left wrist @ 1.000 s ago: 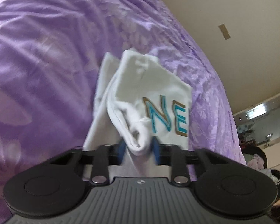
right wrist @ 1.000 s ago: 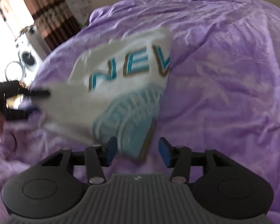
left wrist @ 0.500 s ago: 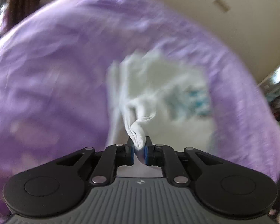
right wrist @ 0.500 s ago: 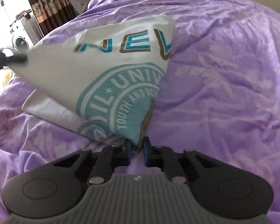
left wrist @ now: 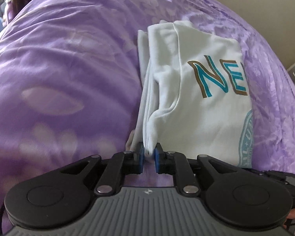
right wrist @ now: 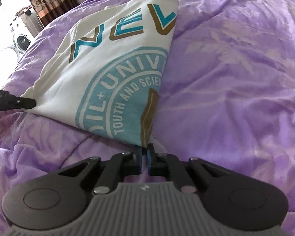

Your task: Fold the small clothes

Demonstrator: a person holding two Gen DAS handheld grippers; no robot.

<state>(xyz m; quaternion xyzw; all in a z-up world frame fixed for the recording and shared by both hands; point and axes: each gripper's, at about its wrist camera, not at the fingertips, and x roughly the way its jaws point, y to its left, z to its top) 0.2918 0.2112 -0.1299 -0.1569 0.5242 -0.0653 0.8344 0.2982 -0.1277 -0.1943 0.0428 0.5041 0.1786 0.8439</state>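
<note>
T-shirt (right wrist: 116, 63): white, folded, lying on the bed with print up; "NE" lettering in teal and brown above a teal round seal.
Long axis: ran away from the left wrist camera, lettering at the far half, seal toward the near right edge; in the right wrist view, folded edge slanted from the far corner down to the near corner.
Layers: several stacked folds visible along the left side in the left wrist view (left wrist: 196, 102), bunched into a ridge near the jaws.
Left gripper (left wrist: 148, 155): jaws opening, a thick bundle of white fabric still between the blue pads (left wrist: 141, 156), pads pressing its sides.
Right gripper (right wrist: 144, 158): jaws clenched on the near corner of the T-shirt, at the brown stripe beside the seal.
Other view of left gripper (right wrist: 25, 103): black tip at the T-shirt's left corner, pinching it.
Bed cover (right wrist: 236, 82): purple, leaf-patterned, rumpled, under the whole garment.
Open room: wide bare cover to the right of the T-shirt in the right wrist view, and to the left of it in the left wrist view.
Edges: bed dropped off toward a curtain (right wrist: 49, 2) and a washing machine (right wrist: 21, 39) at far left.
</note>
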